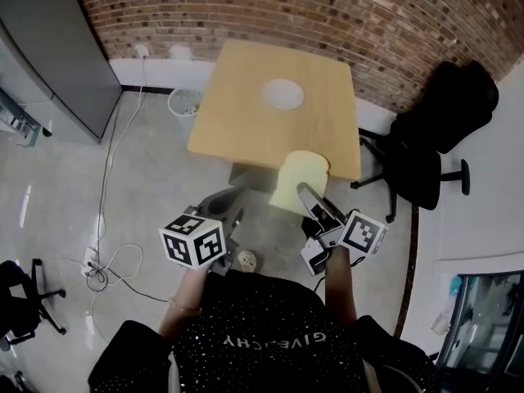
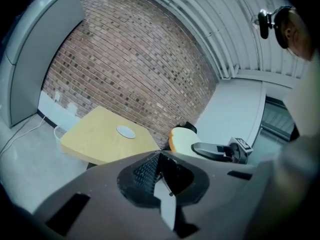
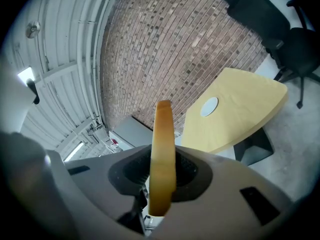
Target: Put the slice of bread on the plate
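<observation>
- One slice of bread (image 1: 299, 182), standing on edge, is clamped in the right claw (image 1: 313, 199), short of the tabletop's (image 1: 237, 113) near edge.
- The plate (image 1: 283, 93) lies straight ahead of it, toward the tabletop's far edge.
- The left claw (image 2: 159, 158) is closed together, empty.

There's a light wooden table (image 1: 246, 121) sitting near a brick wall (image 1: 344, 15), with a white wire wastebasket (image 1: 185, 101) on the floor just beside its left edge and a black office chair (image 1: 438, 133) off to the right. A big grey cabinet (image 1: 57, 56) stands on the left, and loose cables (image 1: 105, 260) trail over the floor.
</observation>
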Available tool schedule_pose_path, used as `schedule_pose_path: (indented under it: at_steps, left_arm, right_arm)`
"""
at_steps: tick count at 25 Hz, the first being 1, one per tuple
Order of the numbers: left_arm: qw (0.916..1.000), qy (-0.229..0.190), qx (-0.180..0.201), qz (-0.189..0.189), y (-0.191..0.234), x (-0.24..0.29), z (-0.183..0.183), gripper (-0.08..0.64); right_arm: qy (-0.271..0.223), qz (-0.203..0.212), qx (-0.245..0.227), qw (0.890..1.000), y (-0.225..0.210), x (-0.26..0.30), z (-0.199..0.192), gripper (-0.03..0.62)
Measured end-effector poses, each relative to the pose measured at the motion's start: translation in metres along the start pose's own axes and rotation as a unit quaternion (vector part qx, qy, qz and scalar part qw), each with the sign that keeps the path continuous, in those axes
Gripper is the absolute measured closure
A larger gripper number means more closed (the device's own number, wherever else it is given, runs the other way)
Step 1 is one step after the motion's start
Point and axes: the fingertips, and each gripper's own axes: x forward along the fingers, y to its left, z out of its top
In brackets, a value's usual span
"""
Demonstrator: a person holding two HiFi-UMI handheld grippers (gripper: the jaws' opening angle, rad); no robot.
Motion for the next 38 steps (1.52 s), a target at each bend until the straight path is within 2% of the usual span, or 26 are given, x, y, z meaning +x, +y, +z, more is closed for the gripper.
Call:
schedule_pose_path:
  at_steps: [5,11,14,21,33,35,38]
  left_arm:
    - [0.9999,0.012,-0.002,0.003,0.001,0.004,-0.007,0.551]
    - [0.9998,0.02,-0.002,-0.006,0.003,0.017,-0.005,0.551]
    - [0.9996,0.026,-0.005,-0.014,0.005,0.034,0.0,0.551]
    - [0.9994,0.031,-0.006,-0.016,0.028,0.096,0.033,0.551]
    - [0.9989,0.038,-0.026,-0.012,0.11,0.224,0.134,0.551]
    - [0.9984,0.043,-0.035,-0.012,0.126,0.243,0.145,0.551]
    - [0.9973,0.048,-0.054,-0.014,0.146,0.269,0.156,0.551]
  right_arm:
    - [-0.005,0.008,0.013,1.0,-0.003,-0.002,-0.002,0.495]
    - [-0.015,-0.01,0.032,0.999,-0.022,-0.004,-0.004,0.495]
    - [-0.024,-0.02,0.039,0.999,-0.035,-0.001,0.008,0.495]
    - [-0.025,-0.027,0.041,0.998,-0.065,0.035,0.061,0.495]
    - [-0.017,-0.046,0.062,0.997,-0.121,0.159,0.19,0.495]
    - [-0.006,-0.044,0.053,0.998,-0.128,0.182,0.204,0.495]
    - [0.034,-0.068,0.045,0.996,-0.153,0.217,0.213,0.495]
